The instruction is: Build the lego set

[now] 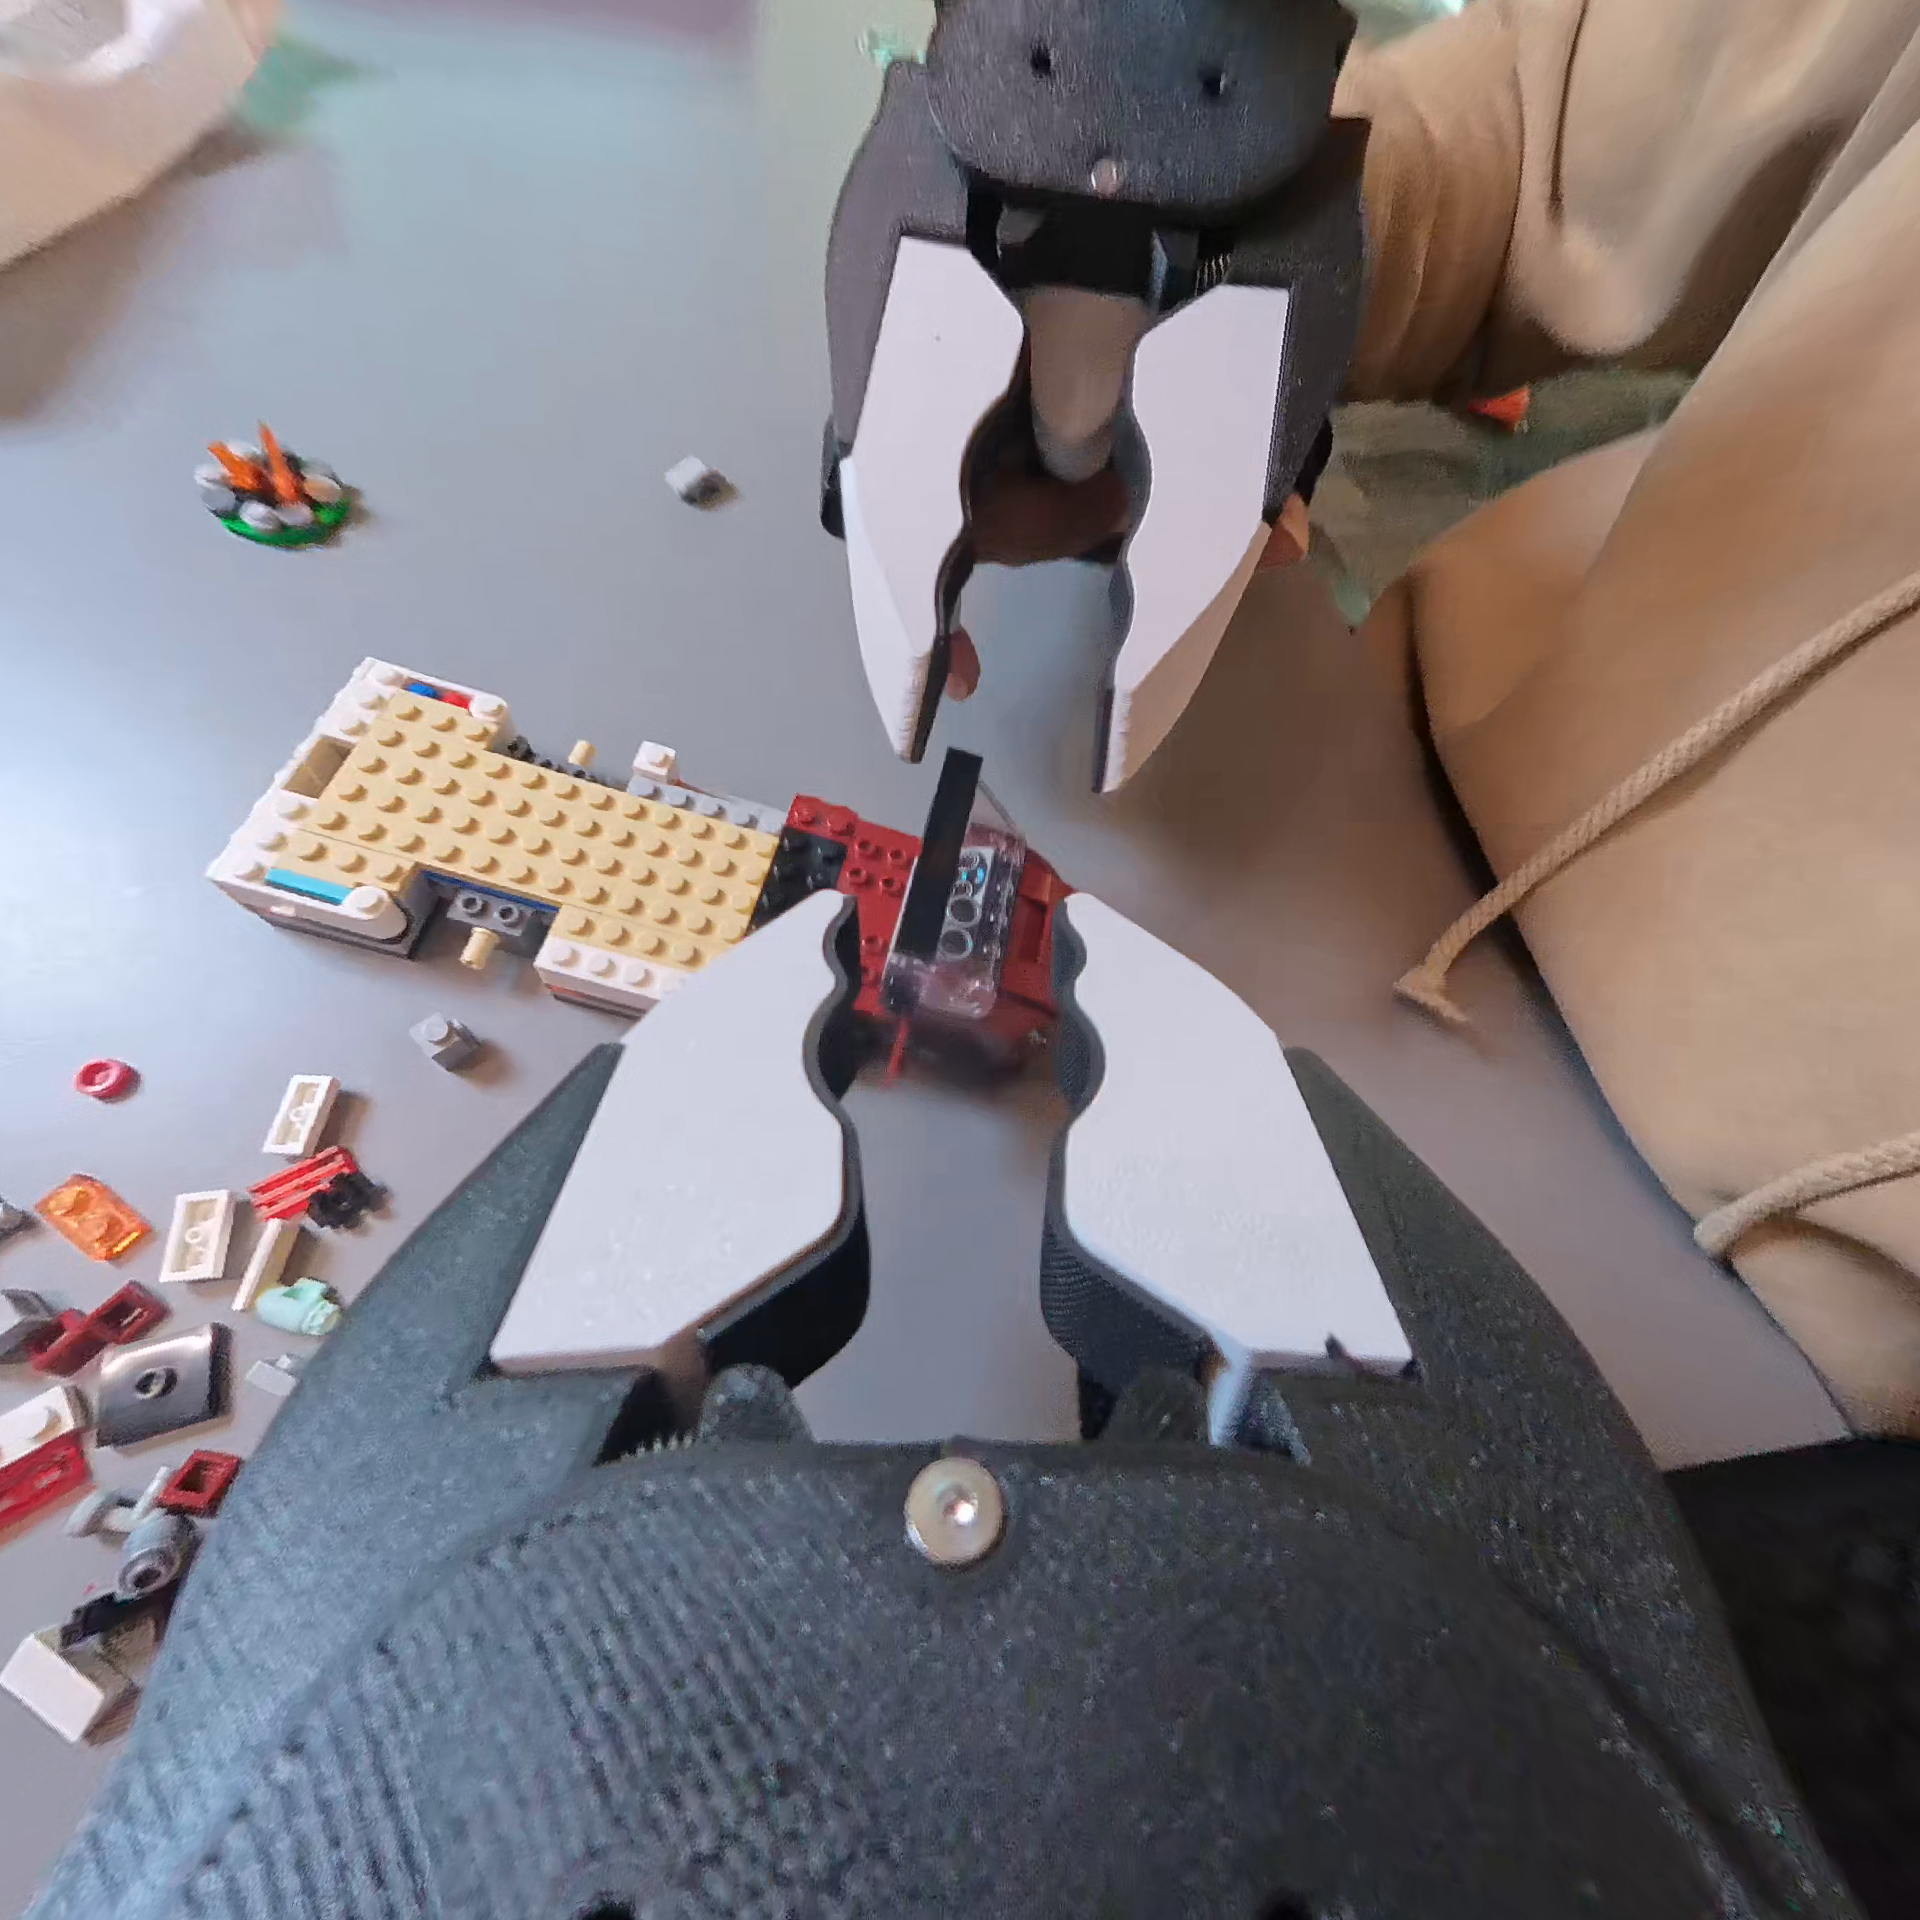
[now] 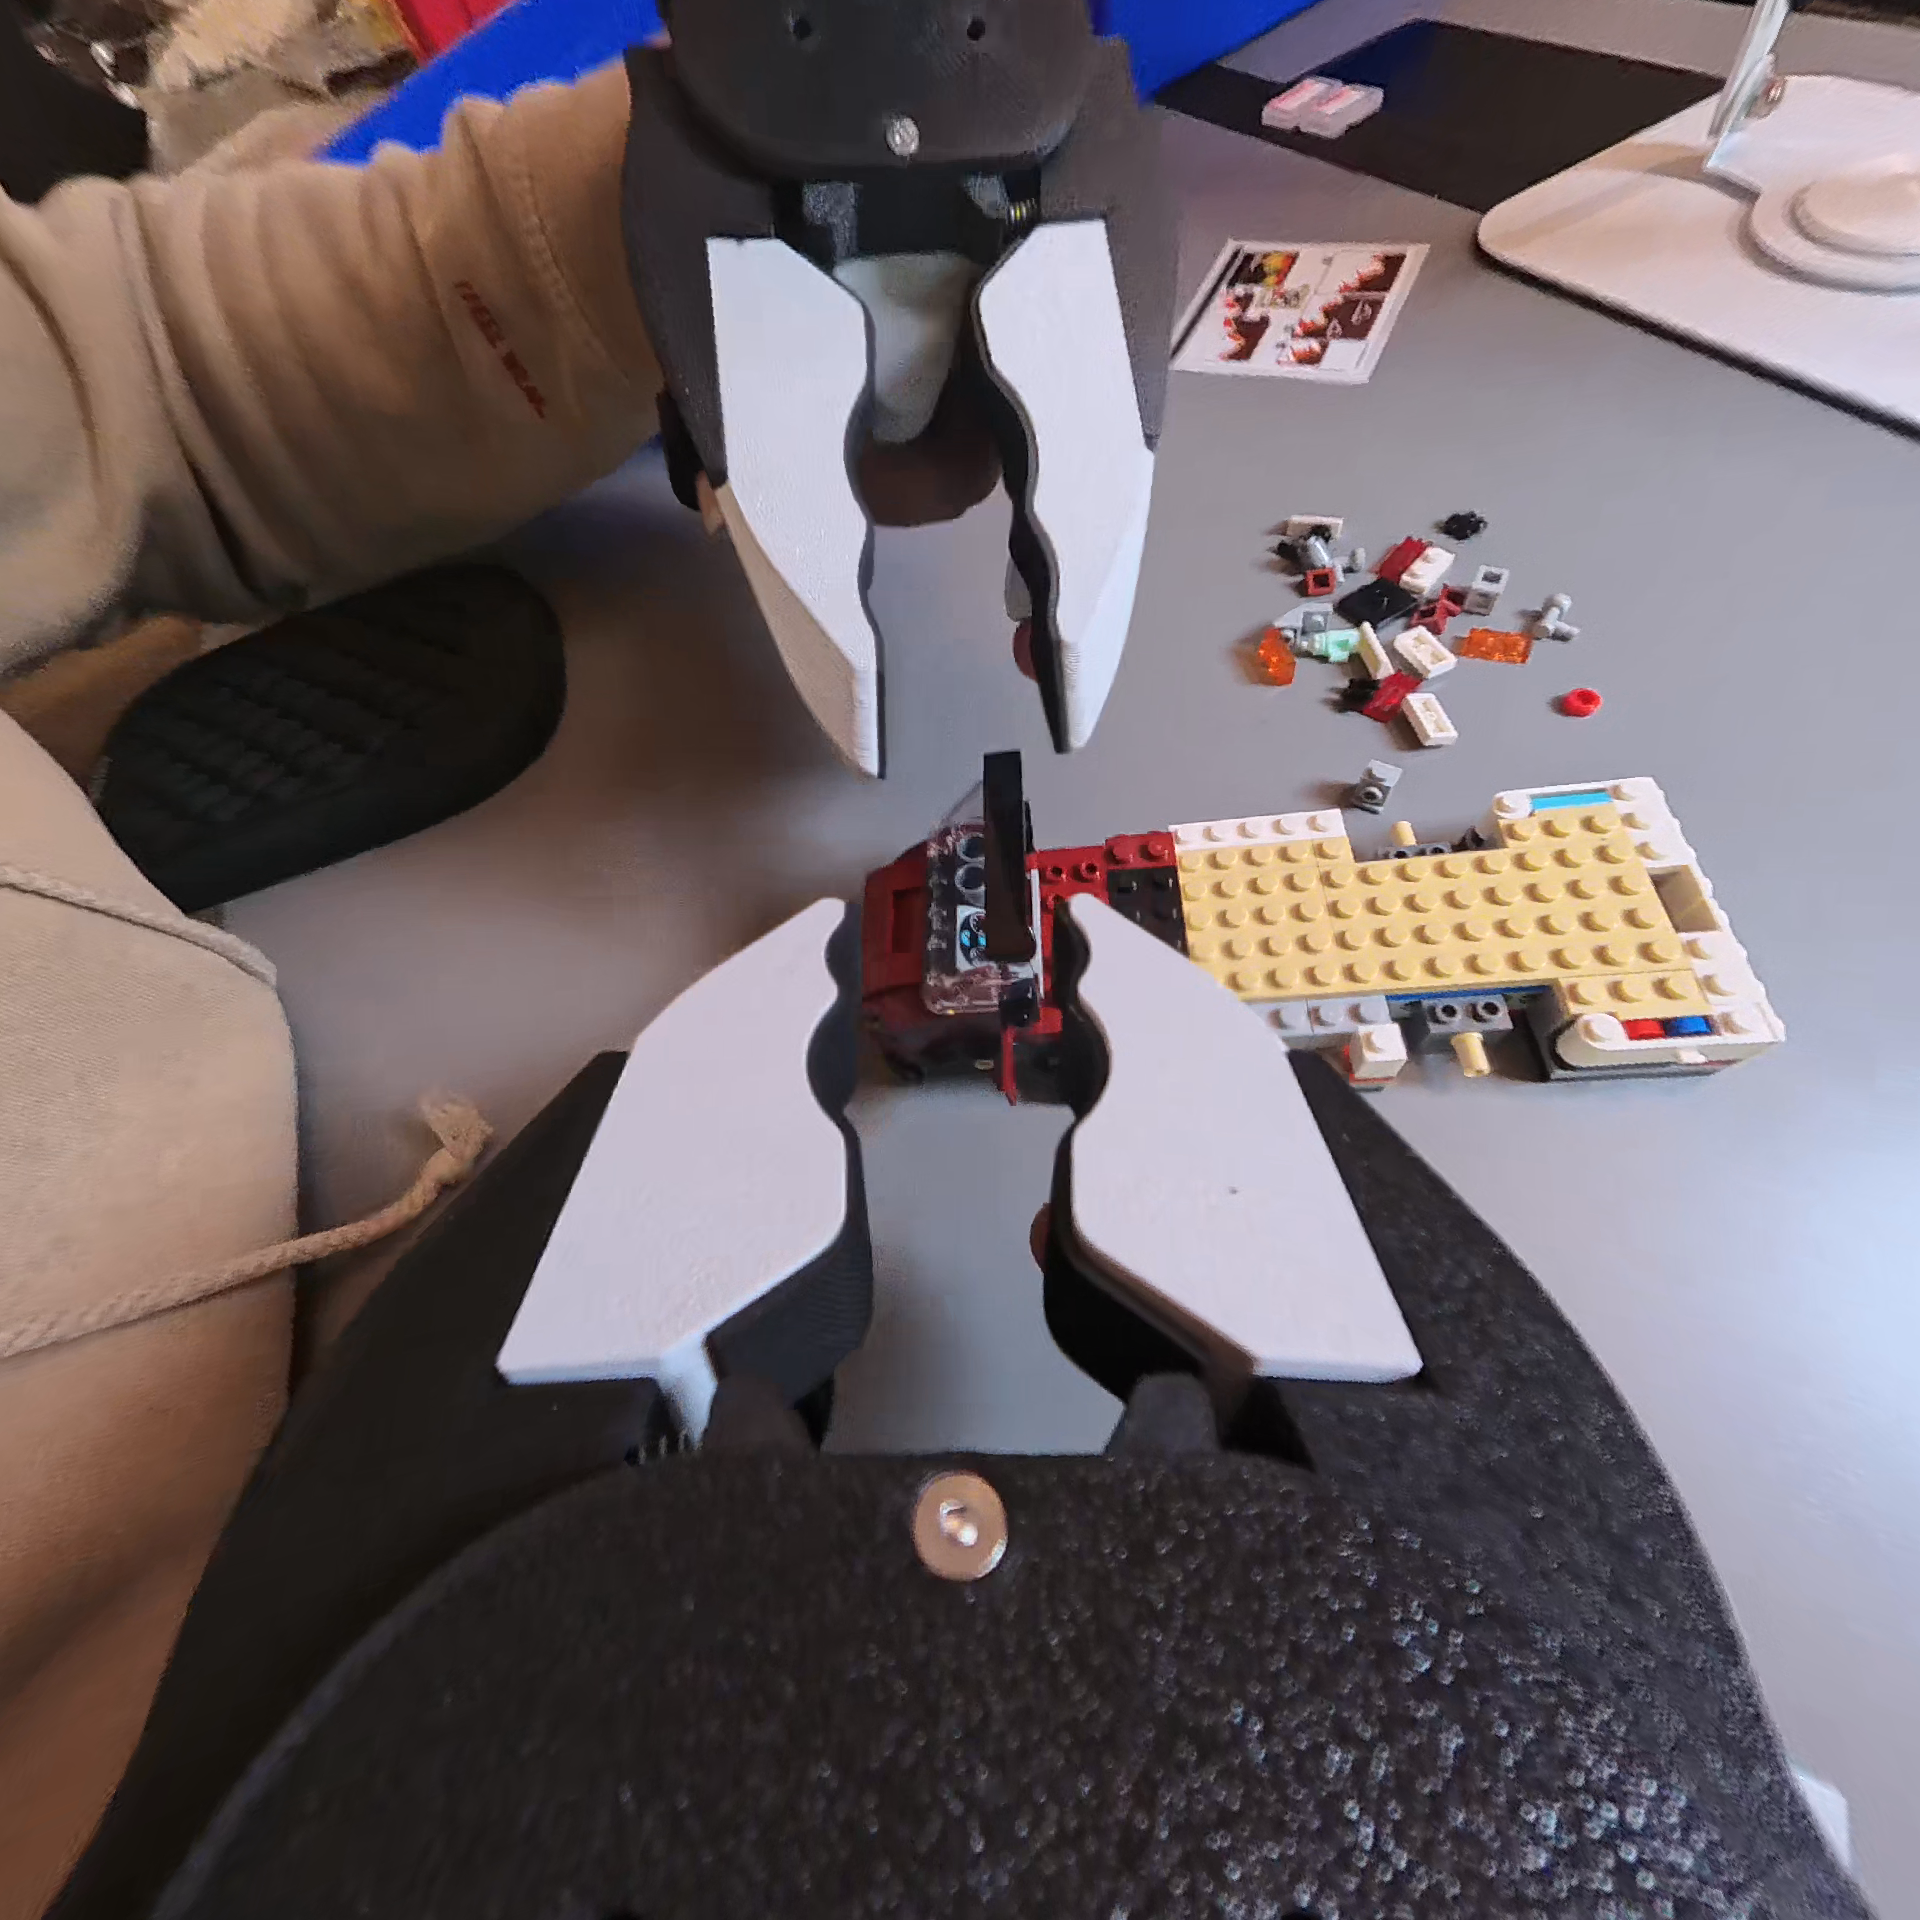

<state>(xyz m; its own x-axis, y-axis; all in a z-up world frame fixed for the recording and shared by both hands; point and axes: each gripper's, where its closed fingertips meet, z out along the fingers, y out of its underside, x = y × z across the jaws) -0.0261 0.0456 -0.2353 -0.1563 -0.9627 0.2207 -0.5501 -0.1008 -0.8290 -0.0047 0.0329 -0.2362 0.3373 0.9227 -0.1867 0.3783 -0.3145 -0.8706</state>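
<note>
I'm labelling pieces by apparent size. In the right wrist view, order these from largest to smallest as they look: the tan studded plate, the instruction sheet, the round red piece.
1. tan studded plate
2. instruction sheet, though it lies farther from the camera, so its true size is unsure
3. round red piece

On the table [image 1: 520, 312] lies a brick model [image 1: 499, 831], its cab end [image 1: 956, 935] between the two claws, which face each other from opposite sides. A flat bar [image 1: 940, 862] stands up from the cab. In the left wrist view, loose bricks [image 1: 156, 1299] lie left of the model, near the left claw [image 1: 951, 914]; a small campfire piece [image 1: 272, 488] sits farther off. The right claw [image 2: 956, 914] is opposite, a leaflet [image 2: 1299, 307] beyond the model.
</note>
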